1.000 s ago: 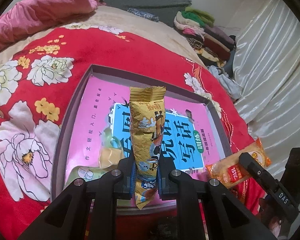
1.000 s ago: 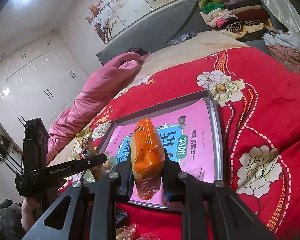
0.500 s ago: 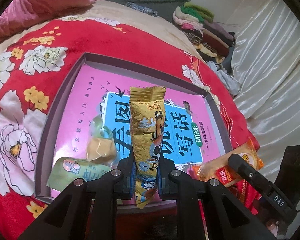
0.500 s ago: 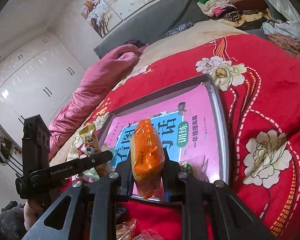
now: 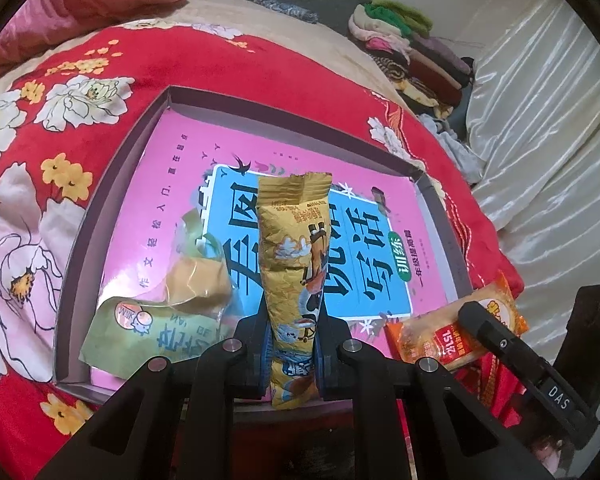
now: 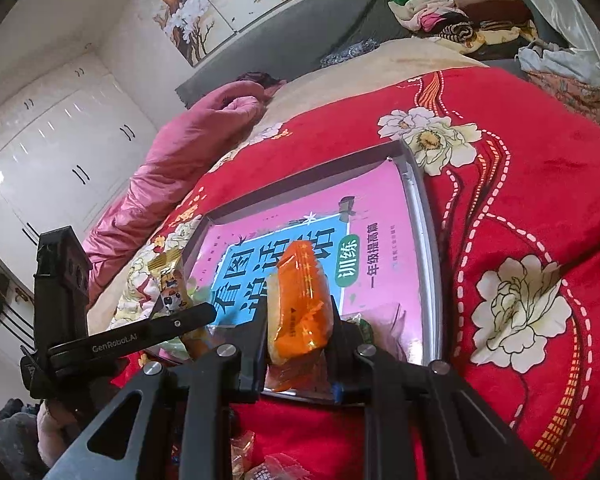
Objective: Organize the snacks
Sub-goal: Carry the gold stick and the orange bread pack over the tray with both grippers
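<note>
My left gripper point(image 5: 290, 340) is shut on a long yellow snack packet point(image 5: 294, 264) and holds it upright over the near edge of a shallow grey box point(image 5: 112, 168) lined with a pink and blue book cover. My right gripper point(image 6: 298, 340) is shut on an orange snack pack point(image 6: 300, 300) over the same box point(image 6: 430, 264). The orange pack point(image 5: 456, 332) and the right gripper's arm show at the lower right of the left wrist view. The yellow packet point(image 6: 170, 284) shows at the left of the right wrist view.
A green packet point(image 5: 148, 336) and a clear-wrapped yellow snack point(image 5: 198, 280) lie in the box's near left corner. The box sits on a red floral bedspread point(image 6: 520, 200). Loose wrapped snacks point(image 6: 260, 464) lie on the bed below my right gripper. Folded clothes point(image 5: 404, 40) are stacked beyond.
Both grippers have moved forward over the box with their snacks. The green packet and clear-wrapped snack have come fully into the left wrist view.
</note>
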`<action>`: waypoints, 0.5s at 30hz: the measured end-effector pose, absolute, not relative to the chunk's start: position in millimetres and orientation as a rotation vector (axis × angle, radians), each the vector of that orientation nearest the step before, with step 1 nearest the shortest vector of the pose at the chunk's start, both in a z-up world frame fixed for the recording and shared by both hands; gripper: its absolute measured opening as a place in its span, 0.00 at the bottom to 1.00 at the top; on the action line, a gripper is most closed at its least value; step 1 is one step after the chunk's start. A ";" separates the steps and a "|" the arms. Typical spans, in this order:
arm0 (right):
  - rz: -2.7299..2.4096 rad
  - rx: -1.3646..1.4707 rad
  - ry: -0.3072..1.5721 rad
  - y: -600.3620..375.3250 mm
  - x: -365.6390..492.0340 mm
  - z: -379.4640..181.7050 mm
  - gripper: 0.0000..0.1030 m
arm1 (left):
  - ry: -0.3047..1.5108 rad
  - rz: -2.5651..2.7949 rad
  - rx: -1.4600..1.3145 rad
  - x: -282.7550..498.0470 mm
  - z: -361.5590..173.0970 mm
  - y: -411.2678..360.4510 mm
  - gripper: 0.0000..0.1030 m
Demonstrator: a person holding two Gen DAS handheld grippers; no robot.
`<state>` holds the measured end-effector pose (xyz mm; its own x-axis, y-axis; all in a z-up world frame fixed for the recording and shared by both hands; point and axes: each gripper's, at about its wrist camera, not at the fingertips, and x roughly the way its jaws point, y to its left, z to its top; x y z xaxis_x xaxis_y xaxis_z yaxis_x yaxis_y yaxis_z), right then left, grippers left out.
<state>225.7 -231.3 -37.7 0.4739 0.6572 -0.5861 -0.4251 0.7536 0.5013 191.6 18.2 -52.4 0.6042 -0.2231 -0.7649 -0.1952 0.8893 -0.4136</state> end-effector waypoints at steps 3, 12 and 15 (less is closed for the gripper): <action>0.660 0.292 0.846 -232.6 225.6 -37.2 0.24 | 0.939 -0.018 -0.493 191.7 -53.4 16.9 0.16; 0.618 0.314 0.859 -243.7 231.3 -39.8 0.33 | 0.951 -0.012 -0.470 186.8 -54.0 16.6 0.16; 0.604 0.314 0.856 -246.0 231.6 -40.0 0.36 | 0.952 -0.010 -0.465 186.8 -53.2 17.1 0.16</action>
<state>231.6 -246.0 -40.0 0.5038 0.6121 -0.6095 -0.3692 0.7905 0.4887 186.8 17.1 -53.2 0.5873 -0.2098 -0.7817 -0.1934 0.9014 -0.3873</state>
